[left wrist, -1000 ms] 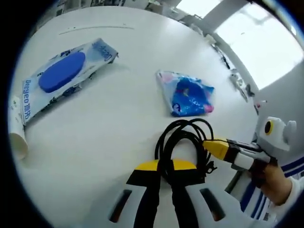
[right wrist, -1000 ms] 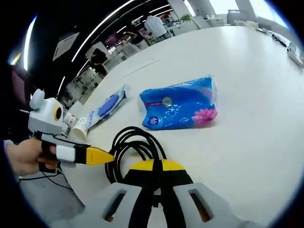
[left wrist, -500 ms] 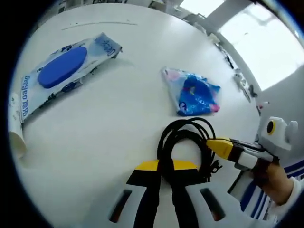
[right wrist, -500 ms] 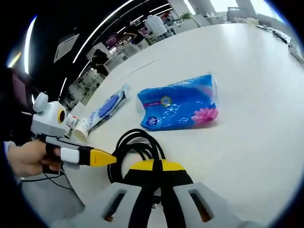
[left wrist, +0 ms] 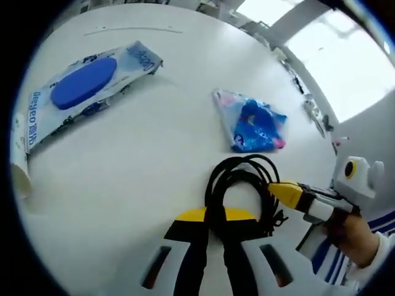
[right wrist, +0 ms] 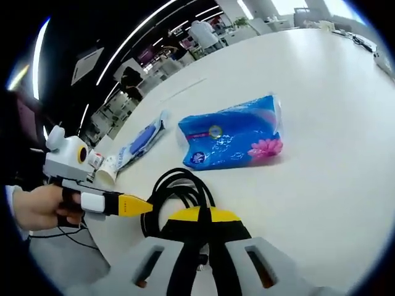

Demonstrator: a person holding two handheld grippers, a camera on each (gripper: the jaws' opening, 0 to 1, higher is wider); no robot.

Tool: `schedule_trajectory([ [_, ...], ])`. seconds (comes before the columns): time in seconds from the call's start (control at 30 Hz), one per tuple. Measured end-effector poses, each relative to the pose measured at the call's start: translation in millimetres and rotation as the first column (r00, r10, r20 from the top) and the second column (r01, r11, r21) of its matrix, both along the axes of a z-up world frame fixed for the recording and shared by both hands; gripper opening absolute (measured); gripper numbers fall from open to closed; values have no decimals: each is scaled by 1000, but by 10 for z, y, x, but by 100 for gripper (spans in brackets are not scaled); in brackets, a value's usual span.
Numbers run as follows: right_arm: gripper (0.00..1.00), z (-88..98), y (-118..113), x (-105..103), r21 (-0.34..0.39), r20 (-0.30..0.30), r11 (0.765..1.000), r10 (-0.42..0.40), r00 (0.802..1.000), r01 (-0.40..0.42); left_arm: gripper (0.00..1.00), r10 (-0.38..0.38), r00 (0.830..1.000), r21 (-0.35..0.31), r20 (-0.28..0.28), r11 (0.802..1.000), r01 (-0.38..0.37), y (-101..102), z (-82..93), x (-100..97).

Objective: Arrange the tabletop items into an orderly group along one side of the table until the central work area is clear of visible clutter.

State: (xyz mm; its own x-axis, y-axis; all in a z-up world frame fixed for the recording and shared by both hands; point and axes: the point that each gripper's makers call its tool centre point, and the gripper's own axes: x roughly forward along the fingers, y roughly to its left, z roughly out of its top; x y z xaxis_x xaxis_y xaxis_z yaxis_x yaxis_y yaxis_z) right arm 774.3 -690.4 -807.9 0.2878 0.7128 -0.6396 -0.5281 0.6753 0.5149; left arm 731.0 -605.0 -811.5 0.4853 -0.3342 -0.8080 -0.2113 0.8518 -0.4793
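A coiled black cable lies on the white table just ahead of my left gripper, whose jaws are shut on its near loop. My right gripper comes in from the right with its yellow tip shut on the coil's right side. In the right gripper view the cable loops out from my right gripper, and the left gripper pinches it from the left. Beyond the cable lies a blue tissue pack. A wet-wipes pack lies farther off.
A paper cup lies on its side near the table's edge by the wipes. A thin pale line marks the far tabletop. Small items sit at the window-side edge. Desks and people fill the room behind.
Both views have drifted slightly with the hands. The grippers keep their hold on the cable, and the packs and the cup stay where they were on the table.
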Motion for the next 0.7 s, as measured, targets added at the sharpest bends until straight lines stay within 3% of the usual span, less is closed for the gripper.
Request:
schedule_trajectory([
  [0.3,0,3,5,-2,-11,2,1000,4,1000,-4,3,3,1000,4,2,1000,-3,-5,7,-7],
  [0.4,2,17,5,12,-58,73,995,84,994,-79,4,-18,1000,10,17,1000,18,-12,20,-15],
  [0.47,6,34,5,24,-77,101,993,93,991,-86,6,-46,998,71,44,997,42,28,20,-2],
  [0.5,13,99,26,-23,-62,95,995,82,992,-76,9,-49,997,75,64,996,44,18,44,11],
  [0.57,34,91,55,12,-38,112,998,61,992,-57,27,6,991,55,134,998,-13,17,147,112],
  [0.6,43,114,63,18,-25,116,999,50,992,-48,36,-6,992,69,128,998,-3,20,160,94],
  [0.63,44,140,65,14,-14,115,999,47,992,-46,43,-19,991,88,133,996,8,26,174,102],
  [0.7,43,204,80,6,-3,129,999,49,990,-49,47,-78,982,155,170,987,51,77,228,153],
])
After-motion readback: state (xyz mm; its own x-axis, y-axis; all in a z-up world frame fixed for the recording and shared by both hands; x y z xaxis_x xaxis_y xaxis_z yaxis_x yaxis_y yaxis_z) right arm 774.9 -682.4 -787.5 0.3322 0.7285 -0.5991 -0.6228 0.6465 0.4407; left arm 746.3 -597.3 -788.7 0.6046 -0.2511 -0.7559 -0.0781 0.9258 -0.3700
